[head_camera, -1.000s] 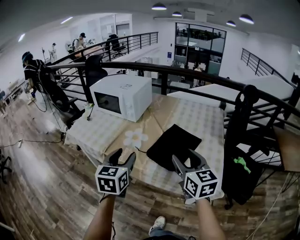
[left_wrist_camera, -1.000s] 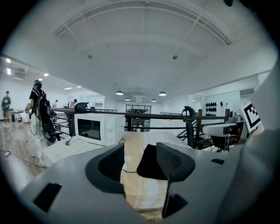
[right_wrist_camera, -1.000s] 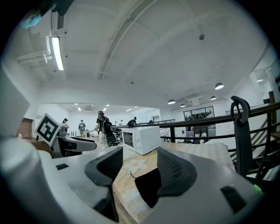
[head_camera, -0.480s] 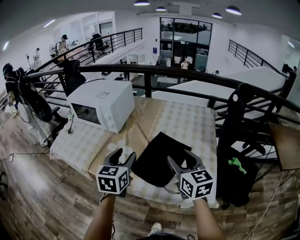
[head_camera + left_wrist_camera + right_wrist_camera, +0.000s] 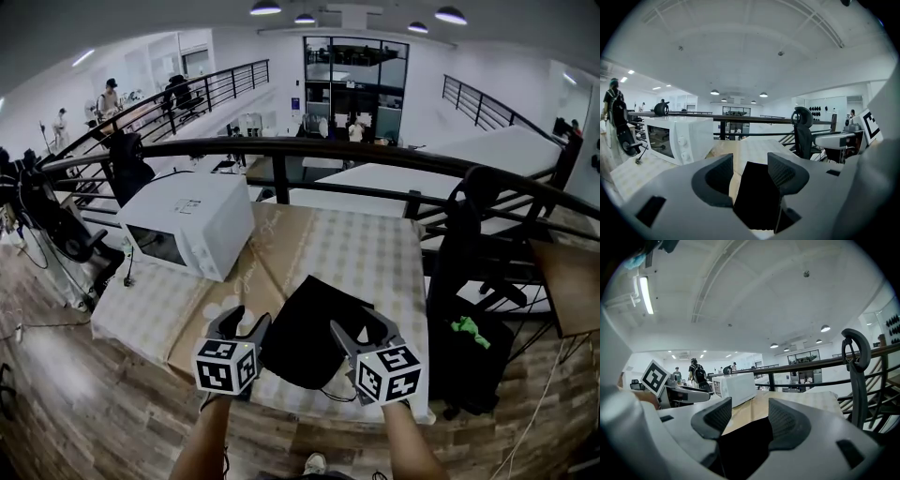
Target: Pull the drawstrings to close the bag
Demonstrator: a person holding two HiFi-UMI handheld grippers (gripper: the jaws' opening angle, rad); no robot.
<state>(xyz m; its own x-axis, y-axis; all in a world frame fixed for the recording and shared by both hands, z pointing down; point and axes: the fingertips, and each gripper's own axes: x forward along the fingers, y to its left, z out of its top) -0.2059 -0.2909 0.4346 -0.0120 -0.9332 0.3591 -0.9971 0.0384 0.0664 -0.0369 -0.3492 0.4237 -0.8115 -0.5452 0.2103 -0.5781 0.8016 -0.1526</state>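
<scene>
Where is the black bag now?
In the head view, the black bag lies near the front edge of the table, right of the white microwave, showing between the left gripper and the right gripper.

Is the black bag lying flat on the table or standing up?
Flat. The black bag lies spread on the table, nothing propping it up.

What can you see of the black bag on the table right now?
The black bag looks like soft matte fabric, lying flat and limp on the checked tablecloth, turned cornerwise near the table's front edge. A thin dark cord seems to trail from its near edge. The left tool and right tool hover by its near side, jaws apart, gripping nothing.
</scene>
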